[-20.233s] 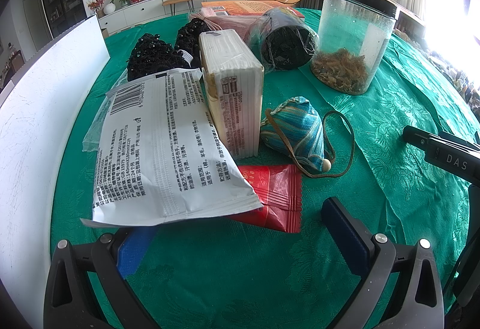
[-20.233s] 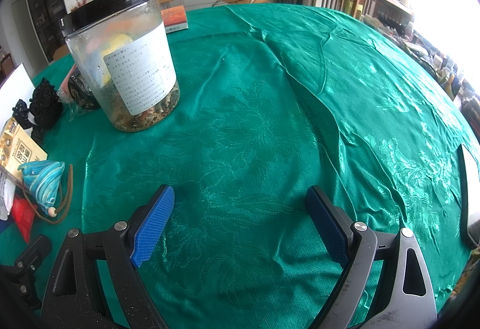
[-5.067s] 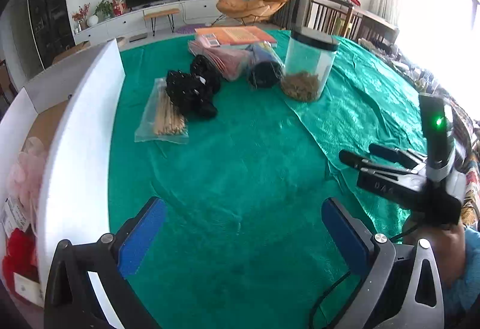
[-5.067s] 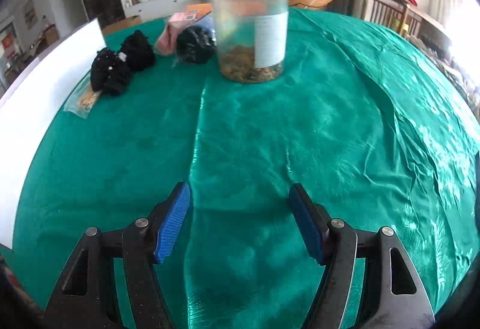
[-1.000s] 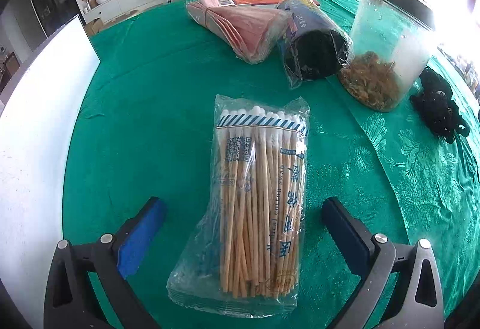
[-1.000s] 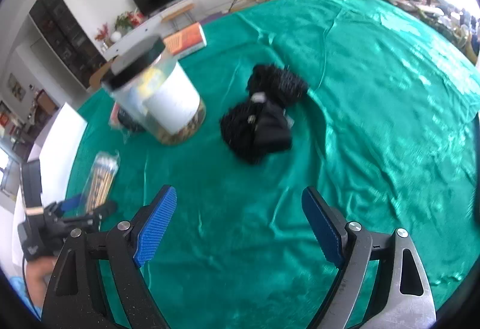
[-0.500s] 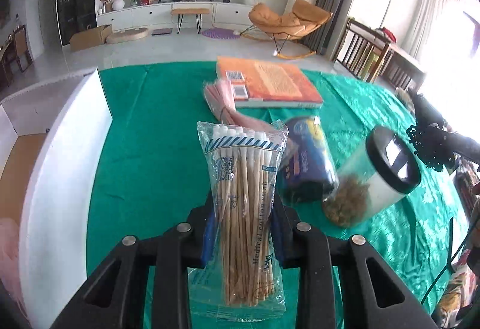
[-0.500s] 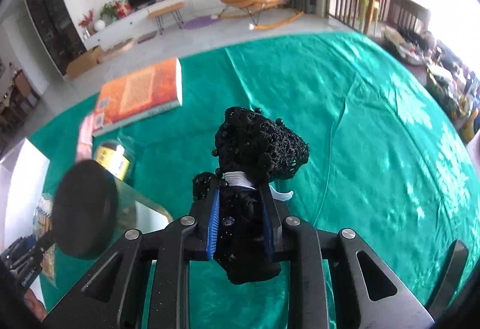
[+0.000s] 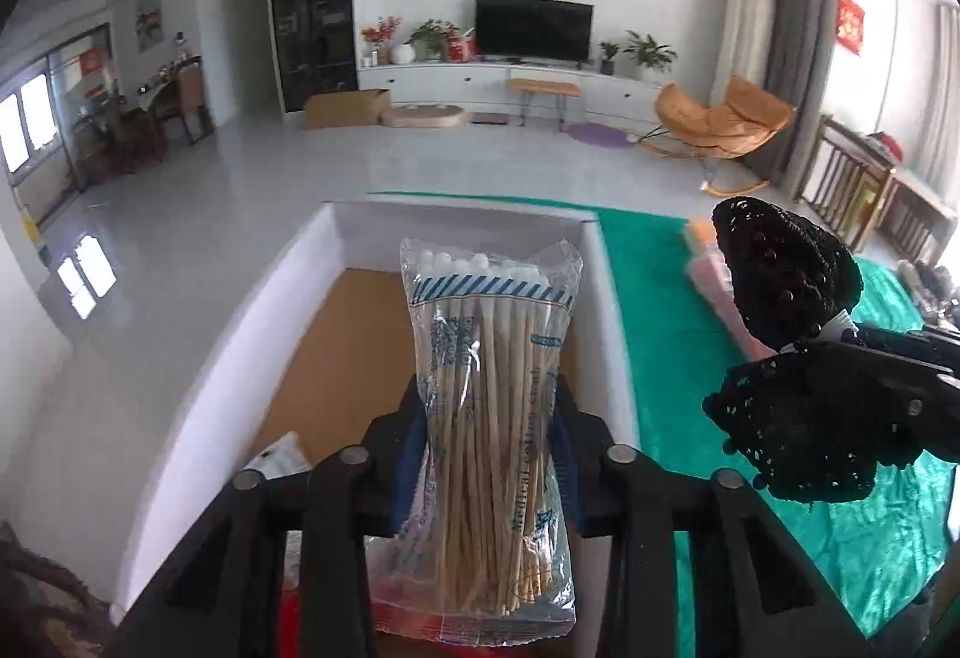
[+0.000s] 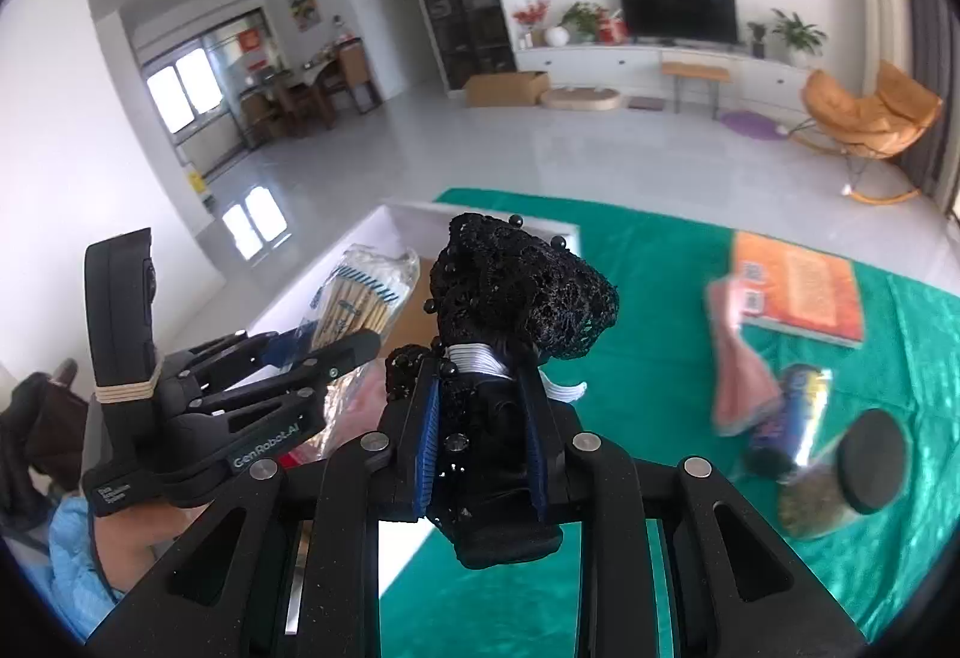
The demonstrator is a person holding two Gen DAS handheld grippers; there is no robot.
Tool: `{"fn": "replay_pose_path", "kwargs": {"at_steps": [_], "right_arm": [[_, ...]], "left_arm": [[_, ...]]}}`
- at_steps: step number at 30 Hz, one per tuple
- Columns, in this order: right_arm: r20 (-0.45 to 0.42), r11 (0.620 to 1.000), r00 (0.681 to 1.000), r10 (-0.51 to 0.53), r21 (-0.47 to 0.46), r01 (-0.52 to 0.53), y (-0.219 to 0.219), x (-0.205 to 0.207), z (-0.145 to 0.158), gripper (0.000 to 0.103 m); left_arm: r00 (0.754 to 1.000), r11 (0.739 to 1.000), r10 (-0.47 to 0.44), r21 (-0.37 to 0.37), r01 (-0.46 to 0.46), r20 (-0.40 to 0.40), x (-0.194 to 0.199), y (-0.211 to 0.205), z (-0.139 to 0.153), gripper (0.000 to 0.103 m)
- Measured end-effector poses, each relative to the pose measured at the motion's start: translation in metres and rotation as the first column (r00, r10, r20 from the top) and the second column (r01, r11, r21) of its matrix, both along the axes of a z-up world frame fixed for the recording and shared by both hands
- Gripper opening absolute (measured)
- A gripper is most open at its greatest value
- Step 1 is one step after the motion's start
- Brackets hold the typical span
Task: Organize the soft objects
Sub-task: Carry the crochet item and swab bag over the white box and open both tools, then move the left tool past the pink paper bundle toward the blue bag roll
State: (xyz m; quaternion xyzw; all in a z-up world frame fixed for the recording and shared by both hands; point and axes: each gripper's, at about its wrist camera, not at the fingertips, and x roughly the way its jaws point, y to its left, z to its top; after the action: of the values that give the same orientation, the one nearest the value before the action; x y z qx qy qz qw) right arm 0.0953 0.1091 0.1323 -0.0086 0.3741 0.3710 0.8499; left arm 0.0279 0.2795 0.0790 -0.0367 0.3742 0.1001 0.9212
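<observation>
Swab bag (image 9: pixel 492 418) pinched in left gripper (image 9: pixel 489 454) jaws, now opening.
Black lace bundle (image 10: pixel 516 298) clamped in right gripper (image 10: pixel 480 448), jaws opening; best dropped well inside white box (image 9: pixel 612 310).

Both grippers' fingers (image 9: pixel 414 436) opening, still loaded

Home living room; television (image 9: pixel 534 27), orange lounge chair (image 9: pixel 720 120), houseplants (image 9: pixel 651 51)

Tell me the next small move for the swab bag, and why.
Probably lower the left gripper a little into the white box before letting go: its jaws are opening, the swab bag sits between them, and it hangs above the box's brown floor.
</observation>
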Motion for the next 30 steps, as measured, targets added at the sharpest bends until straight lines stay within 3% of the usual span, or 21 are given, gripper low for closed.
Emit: {"fn": "replay_pose_path", "kwargs": {"at_steps": [1,2,3,7,11,13,16,20,22,24,30], "right_arm": [[-0.025,0.999,0.999,0.043,0.025,-0.043,0.015,-0.004,-0.009,0.041],[-0.061,0.994,0.994,0.093,0.054,-0.090,0.027,-0.006,-0.017,0.068],[-0.085,0.991,0.989,0.117,0.070,-0.111,0.034,-0.009,-0.024,0.076],[-0.037,0.997,0.996,0.077,0.006,-0.076,0.013,-0.016,-0.050,0.075],[0.051,0.982,0.992,-0.114,-0.148,0.121,-0.056,-0.016,-0.103,0.075],[0.088,0.933,0.968,-0.237,-0.258,0.252,-0.096,-0.019,-0.142,0.075],[0.114,0.840,0.910,-0.399,-0.352,0.412,-0.160,-0.027,-0.190,0.075],[0.112,0.755,0.824,-0.556,-0.347,0.556,-0.227,-0.039,-0.214,0.075],[0.038,0.758,0.802,-0.597,-0.300,0.579,-0.242,-0.032,-0.214,0.075],[0.037,0.753,0.793,-0.608,-0.290,0.591,-0.245,-0.030,-0.213,0.075],[0.045,0.767,0.816,-0.577,-0.315,0.560,-0.234,-0.047,-0.218,0.076]], "left_arm": [[0.999,0.999,0.039,0.029,-0.039,-0.024,-0.008,0.012,-0.009,0.087],[0.997,0.996,0.072,0.046,-0.070,-0.030,-0.015,0.022,-0.017,0.102],[0.995,0.994,0.098,0.057,-0.096,-0.023,-0.022,0.029,-0.024,0.103],[0.992,0.993,0.120,0.026,-0.119,-0.028,-0.031,0.028,-0.051,0.103],[0.999,0.998,-0.014,-0.065,0.017,0.040,-0.030,-0.024,-0.044,0.103],[0.990,0.988,-0.123,-0.084,0.129,0.069,-0.027,-0.063,-0.037,0.103],[0.953,0.949,-0.295,-0.095,0.301,0.072,-0.025,-0.130,-0.037,0.103],[0.892,0.887,-0.452,-0.111,0.447,-0.013,-0.004,-0.209,-0.065,0.103],[0.874,0.869,-0.484,-0.134,0.476,-0.039,0.019,-0.240,-0.069,0.103],[0.878,0.870,-0.477,-0.166,0.465,-0.044,0.049,-0.253,-0.069,0.103],[0.935,0.915,-0.353,-0.225,0.334,-0.046,0.177,-0.250,-0.065,0.103]]}}
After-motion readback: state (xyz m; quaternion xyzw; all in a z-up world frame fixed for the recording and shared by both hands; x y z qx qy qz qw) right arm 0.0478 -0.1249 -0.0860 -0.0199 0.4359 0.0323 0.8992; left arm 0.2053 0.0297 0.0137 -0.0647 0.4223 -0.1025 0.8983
